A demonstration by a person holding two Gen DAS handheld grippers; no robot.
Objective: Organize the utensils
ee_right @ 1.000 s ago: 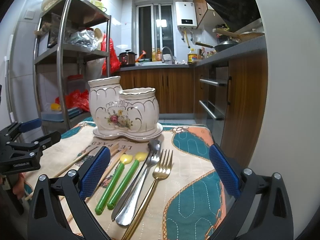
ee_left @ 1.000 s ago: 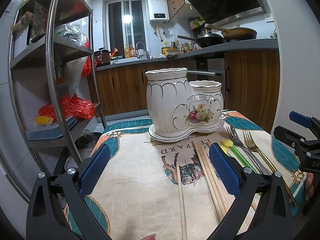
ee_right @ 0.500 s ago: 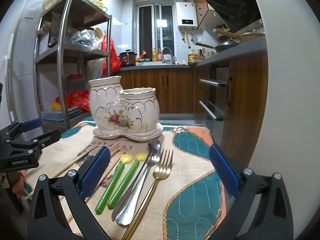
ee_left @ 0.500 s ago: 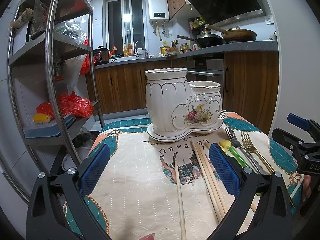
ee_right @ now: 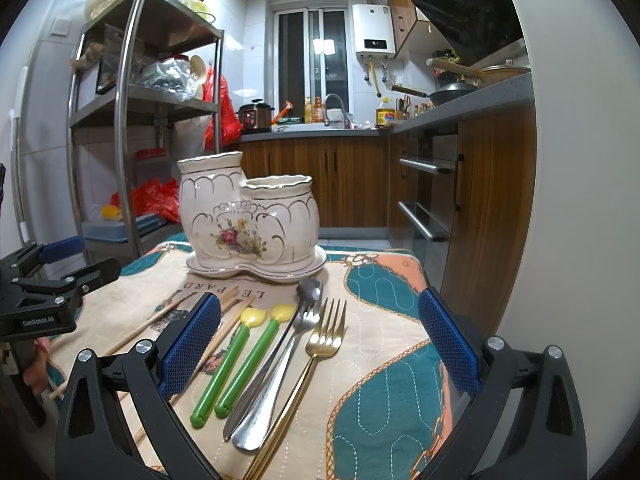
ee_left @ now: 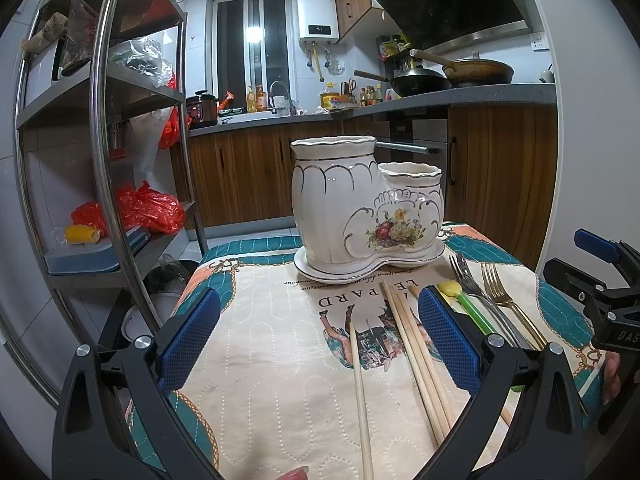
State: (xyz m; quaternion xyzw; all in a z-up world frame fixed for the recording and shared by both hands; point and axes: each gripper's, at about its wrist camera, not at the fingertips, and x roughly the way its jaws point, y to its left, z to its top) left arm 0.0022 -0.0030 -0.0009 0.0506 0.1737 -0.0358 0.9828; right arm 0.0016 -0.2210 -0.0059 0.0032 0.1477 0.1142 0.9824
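Note:
A white ceramic two-cup utensil holder (ee_left: 360,208) (ee_right: 248,216) with a flower print stands on its saucer at the far side of the table. Several wooden chopsticks (ee_left: 416,356) (ee_right: 224,320) lie in front of it. Two green-handled utensils with yellow tips (ee_right: 240,356) (ee_left: 468,308), silver cutlery (ee_right: 276,368) and a gold fork (ee_right: 320,344) (ee_left: 504,304) lie to the right. My left gripper (ee_left: 320,340) is open and empty above the cloth, left of the chopsticks. My right gripper (ee_right: 320,344) is open and empty above the cutlery.
A patterned teal and cream cloth (ee_left: 260,360) (ee_right: 384,400) covers the table. A metal shelf rack (ee_left: 116,160) (ee_right: 128,120) stands to the left. Wooden kitchen cabinets (ee_right: 492,208) and an oven stand close on the right. The table's far edge lies just behind the holder.
The left wrist view has shifted slightly, with the shelf rack moving a little left. The right gripper has barely moved. Both stay open.

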